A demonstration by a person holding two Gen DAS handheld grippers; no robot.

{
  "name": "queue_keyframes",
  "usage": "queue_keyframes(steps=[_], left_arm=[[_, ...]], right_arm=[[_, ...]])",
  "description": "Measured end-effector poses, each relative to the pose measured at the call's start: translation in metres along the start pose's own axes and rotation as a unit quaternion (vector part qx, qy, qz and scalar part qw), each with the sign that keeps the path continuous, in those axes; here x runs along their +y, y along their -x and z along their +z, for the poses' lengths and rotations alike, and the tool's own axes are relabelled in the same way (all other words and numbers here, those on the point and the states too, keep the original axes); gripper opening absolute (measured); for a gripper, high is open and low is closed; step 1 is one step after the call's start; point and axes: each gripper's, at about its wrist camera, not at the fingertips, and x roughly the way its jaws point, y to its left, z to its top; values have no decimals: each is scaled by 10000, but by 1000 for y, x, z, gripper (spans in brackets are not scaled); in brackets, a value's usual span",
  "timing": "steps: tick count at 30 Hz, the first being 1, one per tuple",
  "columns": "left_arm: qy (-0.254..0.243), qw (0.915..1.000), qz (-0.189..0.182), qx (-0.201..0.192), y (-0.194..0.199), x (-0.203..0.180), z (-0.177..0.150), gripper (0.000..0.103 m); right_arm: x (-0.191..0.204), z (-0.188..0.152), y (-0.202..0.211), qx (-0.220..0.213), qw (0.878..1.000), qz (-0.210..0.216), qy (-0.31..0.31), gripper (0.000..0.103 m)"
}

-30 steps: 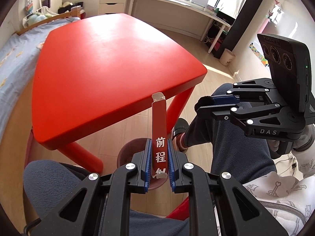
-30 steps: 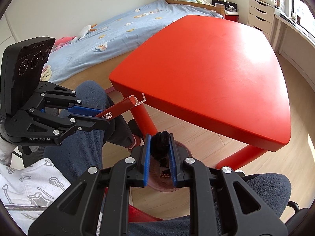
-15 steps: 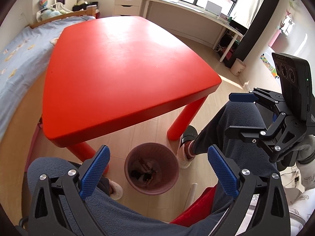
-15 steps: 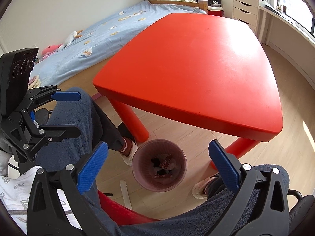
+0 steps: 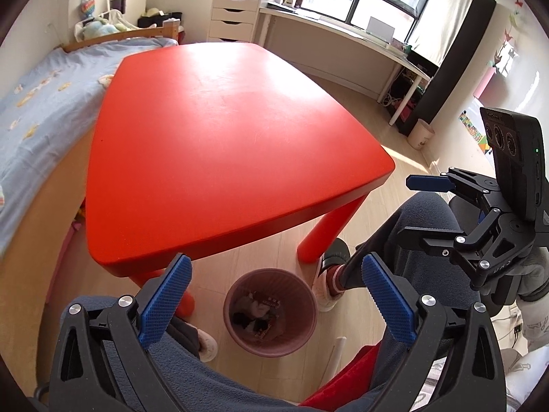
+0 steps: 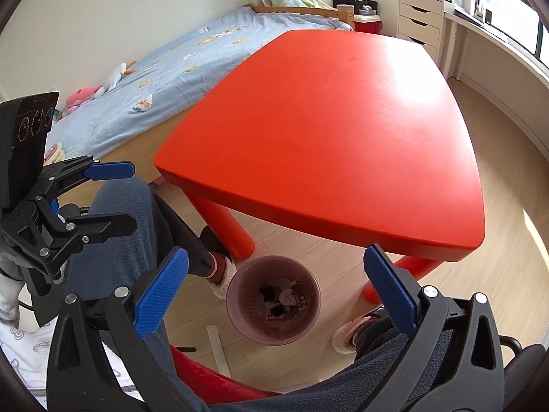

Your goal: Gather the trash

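Observation:
A pink waste bin stands on the floor between my knees, under the near edge of the red table. It holds crumpled trash, among it a red wrapper and a dark clump. My left gripper is open and empty above the bin. In the right wrist view the bin and its trash lie below my right gripper, which is open and empty. Each gripper also shows from the side in the other view, the right one and the left one.
The red table top is bare. A bed with blue bedding runs along the left. A white desk and drawers stand under the window. My legs flank the bin. A white stick lies on the wood floor.
Both grippers opened and let go: the red wrapper from the left and the dark clump from the right are now in the bin. Both grippers have risen and drawn back.

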Motion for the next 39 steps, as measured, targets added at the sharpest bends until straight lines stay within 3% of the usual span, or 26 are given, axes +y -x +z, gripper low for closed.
queue_keyframes(steps=[16,19,39], left_arm=[[-97,9964,429,-719,0,26,73,97],[-108,9969,300,-726,-5,29,83,97],[124,9978,134,-637,-17,35,92,97]], right_arm=[[-28,91,2,-677,9973,-297,22,100],[-34,103,3,-759,9966,-309,-13,100],[-43,112,-10,-686,9973,-245,-31,100]])
